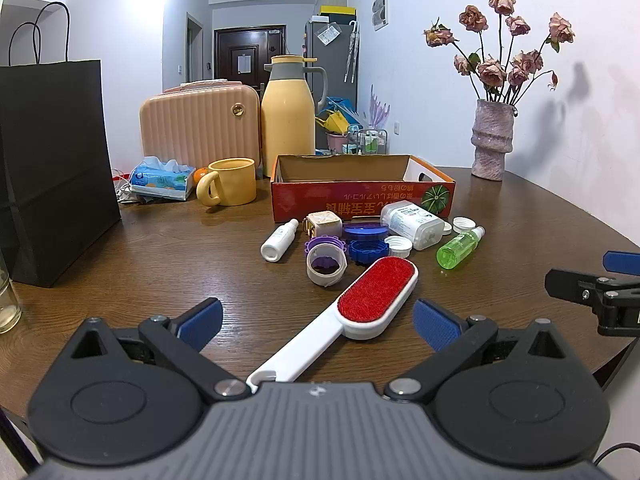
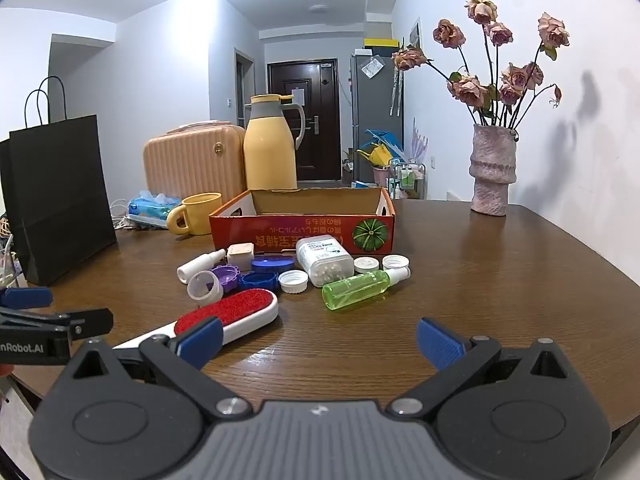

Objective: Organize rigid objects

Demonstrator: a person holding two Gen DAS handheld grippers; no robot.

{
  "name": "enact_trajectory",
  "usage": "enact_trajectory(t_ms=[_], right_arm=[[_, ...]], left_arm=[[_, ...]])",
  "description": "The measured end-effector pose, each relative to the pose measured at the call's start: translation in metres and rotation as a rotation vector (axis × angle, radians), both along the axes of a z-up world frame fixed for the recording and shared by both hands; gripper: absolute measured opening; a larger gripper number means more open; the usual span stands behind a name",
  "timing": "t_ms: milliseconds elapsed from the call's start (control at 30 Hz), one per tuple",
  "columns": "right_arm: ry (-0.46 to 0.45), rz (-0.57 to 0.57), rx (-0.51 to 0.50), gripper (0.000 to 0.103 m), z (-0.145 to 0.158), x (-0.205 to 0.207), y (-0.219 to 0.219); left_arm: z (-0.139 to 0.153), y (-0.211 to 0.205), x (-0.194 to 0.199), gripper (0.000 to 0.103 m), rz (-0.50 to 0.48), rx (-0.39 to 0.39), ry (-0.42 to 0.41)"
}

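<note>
A white lint brush with a red pad (image 1: 374,298) (image 2: 230,312) lies slantwise on the wooden table, its handle running between the blue pads of my open left gripper (image 1: 318,322), which do not touch it. Behind it lie a green spray bottle (image 1: 460,246) (image 2: 362,286), a white pill bottle (image 1: 412,222) (image 2: 324,258), a small white bottle (image 1: 280,240) (image 2: 200,266), blue and purple lids, and white caps. An empty red cardboard box (image 1: 362,200) (image 2: 304,232) stands behind them. My right gripper (image 2: 320,344) hovers open over bare table near the green bottle.
A black paper bag (image 1: 56,168) (image 2: 60,200) stands at the left. A yellow mug (image 1: 230,182), a tissue pack (image 1: 162,178), a peach case (image 1: 198,126) and a yellow jug (image 1: 286,116) crowd the back. A vase of dried roses (image 1: 492,140) (image 2: 492,172) stands by the right wall.
</note>
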State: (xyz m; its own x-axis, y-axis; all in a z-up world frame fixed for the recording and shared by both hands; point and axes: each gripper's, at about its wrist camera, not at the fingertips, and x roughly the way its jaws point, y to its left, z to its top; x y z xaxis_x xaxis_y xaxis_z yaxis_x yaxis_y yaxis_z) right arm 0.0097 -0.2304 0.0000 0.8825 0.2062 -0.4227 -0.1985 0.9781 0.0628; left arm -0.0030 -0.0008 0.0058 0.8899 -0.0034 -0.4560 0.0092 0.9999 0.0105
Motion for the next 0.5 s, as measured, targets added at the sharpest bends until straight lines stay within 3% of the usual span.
enact_trajectory(t_ms=[500], right_arm=[[0.003, 0.007, -0.003, 0.103, -0.0036, -0.0002, 0.0012]], left_arm=[[0.0005, 0.0003, -0.0002, 0.103, -0.001, -0.001, -0.001]])
